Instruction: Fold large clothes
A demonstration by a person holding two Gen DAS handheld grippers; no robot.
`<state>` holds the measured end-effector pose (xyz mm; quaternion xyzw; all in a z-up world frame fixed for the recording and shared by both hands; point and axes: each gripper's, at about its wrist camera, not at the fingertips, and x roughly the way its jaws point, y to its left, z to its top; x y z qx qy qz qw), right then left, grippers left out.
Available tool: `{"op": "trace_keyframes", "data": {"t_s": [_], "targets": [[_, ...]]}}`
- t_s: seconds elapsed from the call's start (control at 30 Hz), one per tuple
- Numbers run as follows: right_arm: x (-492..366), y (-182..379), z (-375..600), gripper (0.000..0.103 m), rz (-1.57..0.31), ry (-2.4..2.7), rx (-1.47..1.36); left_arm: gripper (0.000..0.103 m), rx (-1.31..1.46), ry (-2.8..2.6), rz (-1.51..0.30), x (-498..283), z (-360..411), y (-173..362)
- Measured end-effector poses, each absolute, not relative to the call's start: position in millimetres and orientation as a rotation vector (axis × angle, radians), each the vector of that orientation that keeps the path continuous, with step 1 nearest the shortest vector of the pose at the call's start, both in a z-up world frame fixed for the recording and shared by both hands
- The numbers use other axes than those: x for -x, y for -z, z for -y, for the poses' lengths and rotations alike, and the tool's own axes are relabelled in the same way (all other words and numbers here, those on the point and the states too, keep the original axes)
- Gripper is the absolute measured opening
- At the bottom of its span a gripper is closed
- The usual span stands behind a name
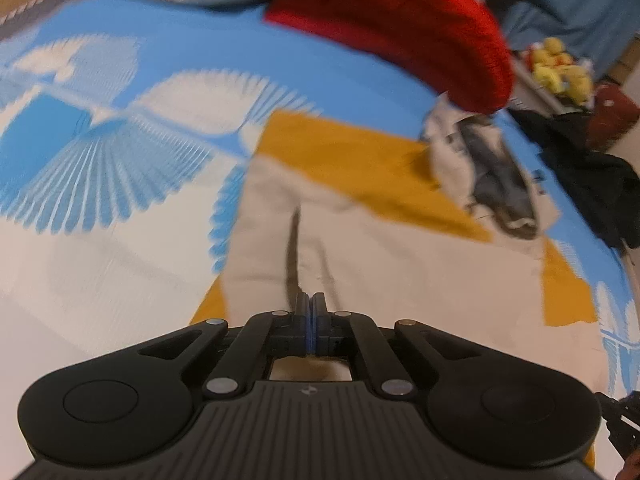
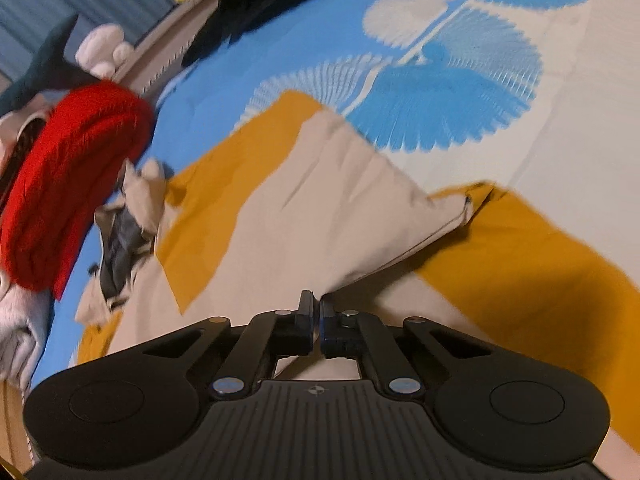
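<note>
The beige-and-mustard garment [image 1: 352, 240] lies spread flat on the blue-and-white patterned bedcover [image 1: 120, 152], its long axis running straight ahead of the left gripper [image 1: 311, 308] toward the red knitted piece [image 1: 400, 28] beyond it. It is pale beige cloth with broad mustard-yellow panels, and a dark seam or crease runs lengthwise up from the left gripper's tips. A crumpled beige and grey bunch (possibly a hood or collar, too blurred to tell) sits at the far end, ahead and to the right. The left gripper's jaws are pressed together at the near edge of the beige cloth, seemingly pinching it. The right gripper [image 2: 316, 308] is likewise closed, clamping a beige fold [image 2: 340, 208] that rises from its tips and stretches ahead and to the right, lifted off the mustard panel beneath.
</note>
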<state>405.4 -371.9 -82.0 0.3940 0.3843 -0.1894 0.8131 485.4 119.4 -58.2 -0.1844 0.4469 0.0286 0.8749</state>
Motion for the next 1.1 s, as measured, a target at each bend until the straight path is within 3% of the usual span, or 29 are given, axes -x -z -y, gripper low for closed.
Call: {"op": "trace_keyframes", "data": {"t_s": [0.1, 0.2, 0.3, 0.33, 0.5, 0.77, 1.1], "targets": [[-404, 84, 376, 0.001, -0.843, 0.431, -0.852, 0.000, 0.327, -0.039, -0.893, -483, -108, 45], [-403, 95, 378, 0.004, -0.897, 0.493, -0.851, 0.000, 0.277, -0.103, -0.974, -483, -106, 52], [-405, 99, 375, 0.036, -0.953, 0.542, -0.812, 0.000, 0.281, -0.196, -1.015, -483, -113, 60], [-405, 95, 371, 0.039, -0.946, 0.553, -0.775, 0.000, 0.267, -0.219, -0.995, -483, -116, 58], [-408, 62, 346, 0.039, -0.818, 0.538, -0.558, 0.002, 0.311, -0.163, -0.865, -480, -115, 36], [-417, 68, 354, 0.041, -0.831, 0.533, -0.538, 0.030, 0.370, -0.070, -1.087, -493, -93, 79], [-415, 69, 355, 0.041, -0.832, 0.540, -0.538, 0.030, 0.333, -0.060, -1.008, -490, -90, 64]]}}
